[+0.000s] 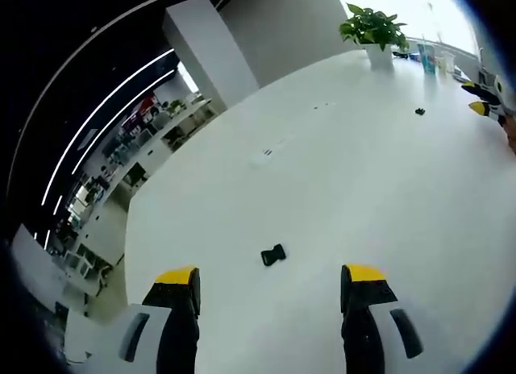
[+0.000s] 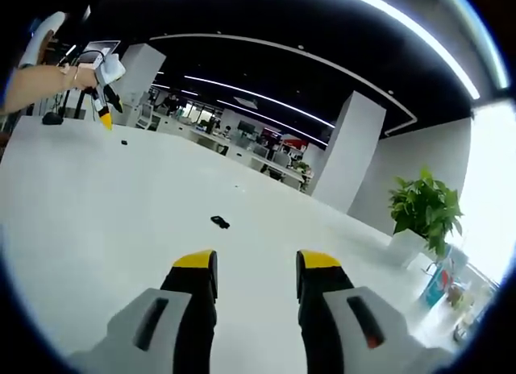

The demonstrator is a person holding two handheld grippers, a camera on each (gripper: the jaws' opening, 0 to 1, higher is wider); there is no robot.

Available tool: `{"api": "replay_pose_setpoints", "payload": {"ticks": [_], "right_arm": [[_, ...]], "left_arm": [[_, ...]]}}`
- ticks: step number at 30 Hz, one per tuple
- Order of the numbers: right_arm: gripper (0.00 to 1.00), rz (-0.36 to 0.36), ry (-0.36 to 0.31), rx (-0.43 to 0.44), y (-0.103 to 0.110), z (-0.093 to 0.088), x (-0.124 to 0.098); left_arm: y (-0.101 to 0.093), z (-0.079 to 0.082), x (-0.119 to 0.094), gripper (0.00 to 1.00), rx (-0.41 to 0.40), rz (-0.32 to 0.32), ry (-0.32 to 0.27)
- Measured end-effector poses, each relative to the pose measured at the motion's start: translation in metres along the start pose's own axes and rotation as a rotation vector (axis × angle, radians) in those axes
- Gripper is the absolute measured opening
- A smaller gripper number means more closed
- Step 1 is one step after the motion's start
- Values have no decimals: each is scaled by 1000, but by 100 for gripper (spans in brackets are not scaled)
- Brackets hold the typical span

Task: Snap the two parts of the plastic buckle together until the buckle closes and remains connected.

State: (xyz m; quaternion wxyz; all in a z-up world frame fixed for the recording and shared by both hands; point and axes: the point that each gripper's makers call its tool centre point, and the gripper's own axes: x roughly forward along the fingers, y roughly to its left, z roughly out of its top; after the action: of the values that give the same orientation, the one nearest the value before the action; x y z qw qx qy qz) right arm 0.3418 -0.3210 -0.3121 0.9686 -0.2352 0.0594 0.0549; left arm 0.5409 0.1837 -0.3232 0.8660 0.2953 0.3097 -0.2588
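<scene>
Two black buckle parts lie apart on the white table [image 1: 339, 180]. One part [image 1: 273, 255] rests just ahead of my left gripper [image 1: 270, 275], between its yellow-tipped jaws, which stand open and hold nothing. The other part [image 1: 420, 111] lies far off, near my right gripper [image 1: 476, 98] at the right edge. In the right gripper view that second part [image 2: 219, 222] sits a little ahead of the open, empty right gripper [image 2: 256, 261]. The first part [image 2: 124, 142] shows as a small dark speck below the left gripper [image 2: 109, 110], which a hand [image 2: 40, 80] holds above the table.
A potted plant [image 1: 372, 27] in a white pot stands at the table's far end beside some cups [image 1: 431, 60]. The plant [image 2: 423, 209] is at the right in the right gripper view. A white pillar [image 1: 210, 56] and office desks lie beyond the table edge.
</scene>
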Motion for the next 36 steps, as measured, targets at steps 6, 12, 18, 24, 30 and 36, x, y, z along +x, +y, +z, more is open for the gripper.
{"api": "replay_pose_setpoints", "payload": {"ticks": [6,12,18,24,30,36], "right_arm": [[39,0,1,-2,-1,0,1],[39,-1,1,-2,-2,0,2],[39,-4,2,-1,-3,-1,2],[39,-8,1,1,-4,-1,2],[39,-10,4,3,-4,-2,2],[39,-20,7,5,-6,-3,2]], "left_arm": [[6,-4,3,72,-1,5,6],[9,-7,8,71,3,1,19],[9,-6,12,71,10,-6,19],[12,-3,13,71,17,-6,17],[17,-2,11,71,14,-9,12],[21,-2,16,67,32,-34,12]]}}
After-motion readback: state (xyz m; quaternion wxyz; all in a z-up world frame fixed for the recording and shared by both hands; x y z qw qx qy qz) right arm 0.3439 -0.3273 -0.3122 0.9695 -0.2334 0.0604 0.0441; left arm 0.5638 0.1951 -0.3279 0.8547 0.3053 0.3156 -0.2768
